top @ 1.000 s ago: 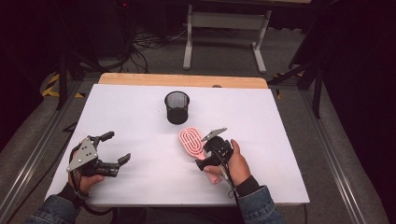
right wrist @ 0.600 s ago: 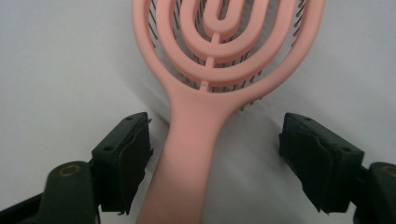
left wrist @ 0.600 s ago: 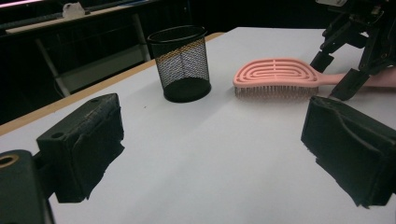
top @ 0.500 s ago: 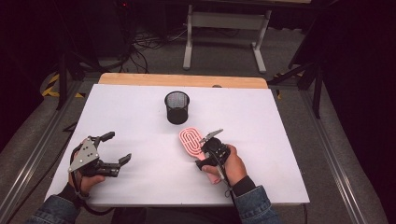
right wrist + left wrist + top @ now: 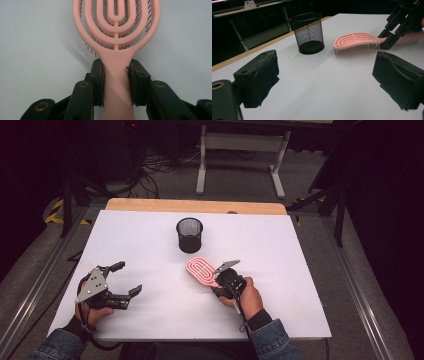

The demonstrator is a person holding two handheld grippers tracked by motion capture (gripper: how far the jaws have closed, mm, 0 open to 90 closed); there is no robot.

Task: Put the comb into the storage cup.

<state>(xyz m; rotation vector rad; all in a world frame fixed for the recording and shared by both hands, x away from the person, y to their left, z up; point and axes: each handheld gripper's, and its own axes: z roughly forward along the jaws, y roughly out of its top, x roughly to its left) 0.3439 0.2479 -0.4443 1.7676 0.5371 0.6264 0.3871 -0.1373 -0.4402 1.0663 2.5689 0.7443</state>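
Probably a lab: white-covered table (image 5: 150, 235), bare grey floor (image 5: 240, 180), trailing cables (image 5: 160, 162), dark surroundings.

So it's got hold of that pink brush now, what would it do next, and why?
Probably lift the pink hairbrush straight up off the white table. The right gripper has just closed on its handle, pads pressing both sides, yet the bristles rest on the table.

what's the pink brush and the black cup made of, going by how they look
The pink brush looks like moulded plastic, matte and smooth: one even colour, open looped ribs, with thin dark bristles underneath that seem plastic too. The black cup looks like metal wire mesh with a dark coated finish: light shows through its fine grid wall, which has a solid rim and base. Neither is certain from looks alone.
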